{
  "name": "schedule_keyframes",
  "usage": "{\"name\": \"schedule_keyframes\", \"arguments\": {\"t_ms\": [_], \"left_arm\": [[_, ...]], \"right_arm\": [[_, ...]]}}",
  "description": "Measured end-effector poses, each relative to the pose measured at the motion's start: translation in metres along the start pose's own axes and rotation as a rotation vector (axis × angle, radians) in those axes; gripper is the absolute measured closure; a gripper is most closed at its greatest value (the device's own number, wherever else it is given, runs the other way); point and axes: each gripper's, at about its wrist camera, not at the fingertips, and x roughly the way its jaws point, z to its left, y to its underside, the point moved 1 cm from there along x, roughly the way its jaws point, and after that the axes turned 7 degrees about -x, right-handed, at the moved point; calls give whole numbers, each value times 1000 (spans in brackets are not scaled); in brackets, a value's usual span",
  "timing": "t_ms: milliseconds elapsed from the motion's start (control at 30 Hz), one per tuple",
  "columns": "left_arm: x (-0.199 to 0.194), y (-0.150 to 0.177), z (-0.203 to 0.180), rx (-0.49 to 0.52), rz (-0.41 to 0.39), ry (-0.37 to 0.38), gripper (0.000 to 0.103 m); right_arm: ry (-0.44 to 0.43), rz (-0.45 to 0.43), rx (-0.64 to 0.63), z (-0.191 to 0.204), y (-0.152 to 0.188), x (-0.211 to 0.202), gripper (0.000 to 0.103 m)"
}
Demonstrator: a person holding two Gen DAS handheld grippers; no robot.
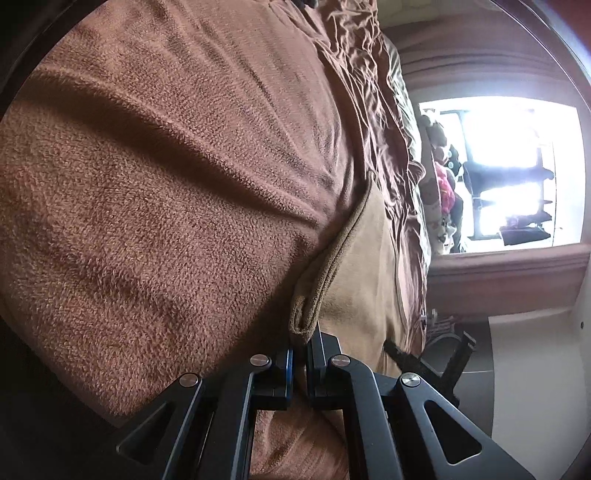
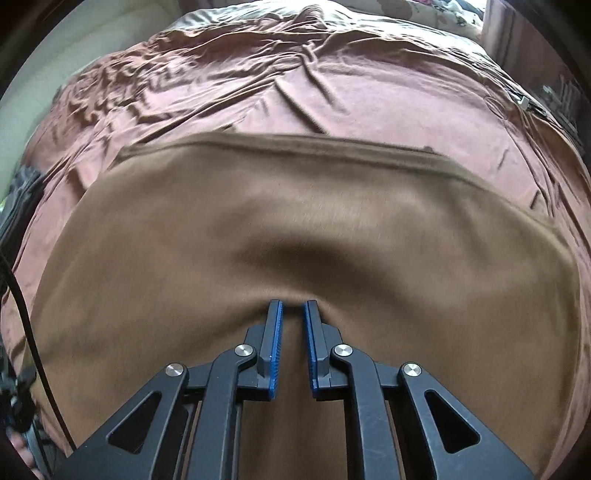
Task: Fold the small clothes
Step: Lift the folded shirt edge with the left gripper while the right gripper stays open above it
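A brown fleece garment (image 1: 155, 206) fills the left wrist view, very close to the camera. My left gripper (image 1: 300, 332) is shut on its thick folded hem (image 1: 325, 273). In the right wrist view the same brown garment (image 2: 295, 221) lies spread over the bed. My right gripper (image 2: 293, 304) has its blue-padded jaws almost together, pinching a fold of the cloth at its near edge. The cloth is blurred by motion.
A wrinkled reddish-brown bedsheet (image 2: 332, 92) covers the bed under the garment. A bright window (image 1: 509, 173) and a low ledge (image 1: 509, 273) lie beyond the bed. Patterned pillows (image 2: 436, 14) sit at the bed's far end. Dark cables (image 2: 22, 280) hang at the left.
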Motion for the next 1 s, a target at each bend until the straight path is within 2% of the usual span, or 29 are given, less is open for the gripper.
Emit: {"name": "schedule_keyframes", "arguments": {"t_ms": [300, 400, 733, 867, 1000], "left_arm": [[-1, 4, 0, -53, 7, 10, 98], [-3, 4, 0, -52, 5, 7, 98], [3, 7, -3, -44, 17, -14, 98], [6, 9, -5, -36, 28, -16, 94], [12, 10, -7, -16, 33, -18, 94]], "right_arm": [[26, 13, 20, -9, -39, 30, 96], [27, 18, 43, -13, -49, 43, 100], [35, 26, 52, -19, -72, 55, 100], [-17, 27, 93, -22, -66, 37, 99], [-40, 24, 75, -11, -41, 16, 99]]}}
